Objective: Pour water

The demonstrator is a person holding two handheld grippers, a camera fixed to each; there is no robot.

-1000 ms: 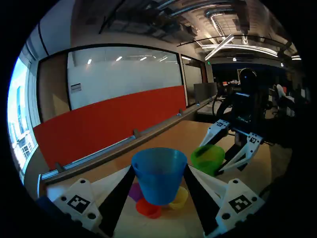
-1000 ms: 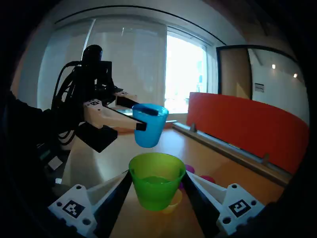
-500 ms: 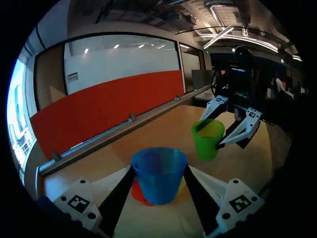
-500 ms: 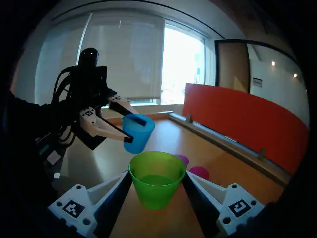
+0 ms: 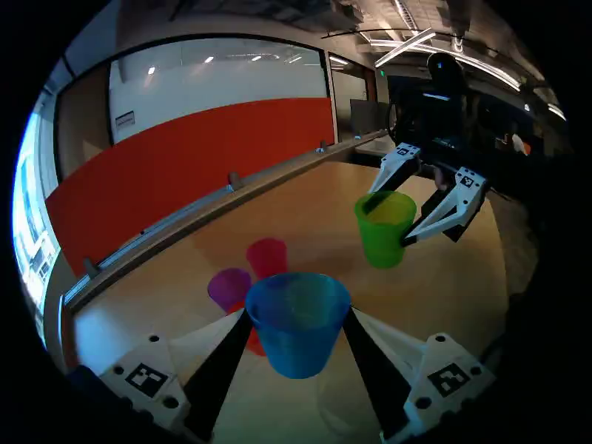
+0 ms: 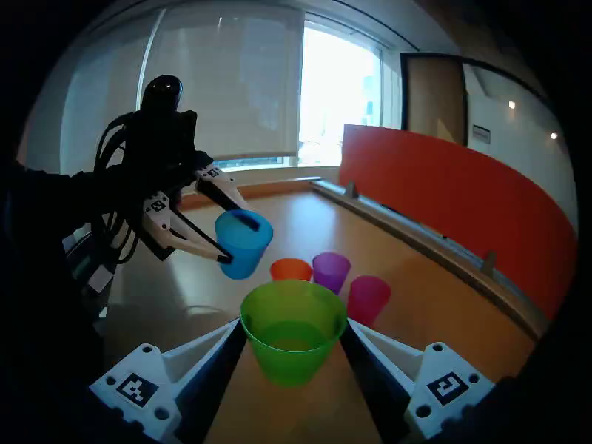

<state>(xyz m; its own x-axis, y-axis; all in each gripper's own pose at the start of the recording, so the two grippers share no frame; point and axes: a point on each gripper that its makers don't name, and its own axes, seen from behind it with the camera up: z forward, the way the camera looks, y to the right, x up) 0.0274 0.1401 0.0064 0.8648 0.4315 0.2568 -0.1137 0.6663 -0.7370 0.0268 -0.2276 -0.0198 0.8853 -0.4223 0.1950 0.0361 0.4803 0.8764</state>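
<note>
Apparently open tabletop (image 5: 333, 222) between blue cup (image 5: 297, 322), green cup (image 5: 385, 228)

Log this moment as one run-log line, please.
left tongs: shut on blue cup | right tongs: shut on green cup, liquid inside | cups apart, above table | pour: not yet begun

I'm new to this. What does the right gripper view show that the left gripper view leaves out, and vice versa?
The right gripper view adds a bright window and the water inside the green cup. The left gripper view adds ceiling strip lights. Both share the blue cup and green cup, each held between jaws, the purple cup, the pink cup and the red partition.
</note>
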